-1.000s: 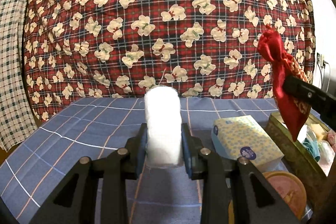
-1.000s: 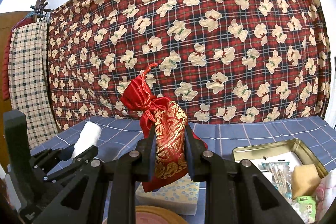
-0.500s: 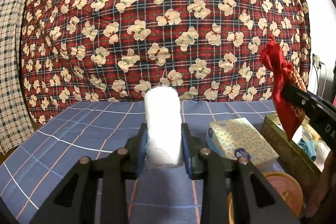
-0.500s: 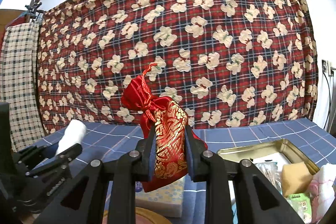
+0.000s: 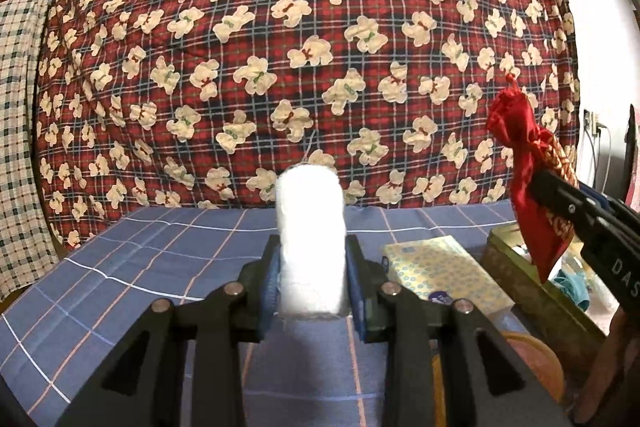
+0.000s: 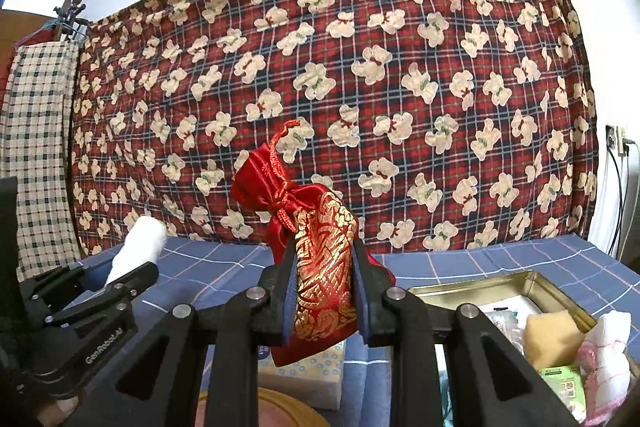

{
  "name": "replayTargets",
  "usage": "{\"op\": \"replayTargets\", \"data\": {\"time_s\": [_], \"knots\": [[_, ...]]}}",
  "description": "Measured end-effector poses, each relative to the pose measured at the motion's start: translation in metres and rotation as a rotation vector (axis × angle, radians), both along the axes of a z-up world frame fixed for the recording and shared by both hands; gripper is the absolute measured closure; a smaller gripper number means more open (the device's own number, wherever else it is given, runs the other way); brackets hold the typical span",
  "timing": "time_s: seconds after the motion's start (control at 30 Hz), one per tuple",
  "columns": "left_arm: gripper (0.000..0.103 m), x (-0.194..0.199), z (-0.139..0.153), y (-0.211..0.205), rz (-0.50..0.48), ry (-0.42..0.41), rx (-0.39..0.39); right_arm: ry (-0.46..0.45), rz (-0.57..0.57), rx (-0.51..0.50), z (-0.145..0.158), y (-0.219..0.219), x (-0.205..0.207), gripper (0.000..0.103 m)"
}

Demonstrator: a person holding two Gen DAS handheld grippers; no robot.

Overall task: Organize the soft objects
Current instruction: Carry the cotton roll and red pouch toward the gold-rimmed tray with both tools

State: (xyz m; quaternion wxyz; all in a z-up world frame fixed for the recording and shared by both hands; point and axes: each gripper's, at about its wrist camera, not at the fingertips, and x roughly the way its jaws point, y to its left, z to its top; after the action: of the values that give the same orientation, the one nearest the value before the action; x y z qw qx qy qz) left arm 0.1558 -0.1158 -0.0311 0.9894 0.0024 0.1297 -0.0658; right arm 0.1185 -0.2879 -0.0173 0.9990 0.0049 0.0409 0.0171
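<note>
The left hand-held gripper [image 5: 312,283] is pinching a white roll [image 5: 311,239] upright above the blue checked desk [image 5: 140,267]. The right hand-held gripper [image 6: 324,291] is clamping a red pouch [image 6: 316,259], holding it over the tissue pack [image 6: 304,375], beside the tin [image 6: 536,287].

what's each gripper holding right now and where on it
Left gripper: white roll, by its lower part. Right gripper: red pouch, around its body.
</note>
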Motion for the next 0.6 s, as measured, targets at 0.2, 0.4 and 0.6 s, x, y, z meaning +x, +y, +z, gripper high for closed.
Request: {"op": "replayTargets", "data": {"time_s": [0.2, 0.4, 0.6], "knots": [[0.074, -0.004, 0.002, -0.005, -0.006, 0.007, -0.008, -0.025, 0.016, 0.006, 0.005, 0.002, -0.011, 0.077], [0.074, -0.006, 0.009, -0.013, -0.027, 0.057, -0.031, -0.022, 0.012, -0.005, 0.013, 0.003, -0.023, 0.077], [0.075, -0.006, 0.022, -0.026, -0.072, 0.099, -0.033, -0.001, 0.008, -0.019, 0.025, 0.001, -0.027, 0.077]]}}
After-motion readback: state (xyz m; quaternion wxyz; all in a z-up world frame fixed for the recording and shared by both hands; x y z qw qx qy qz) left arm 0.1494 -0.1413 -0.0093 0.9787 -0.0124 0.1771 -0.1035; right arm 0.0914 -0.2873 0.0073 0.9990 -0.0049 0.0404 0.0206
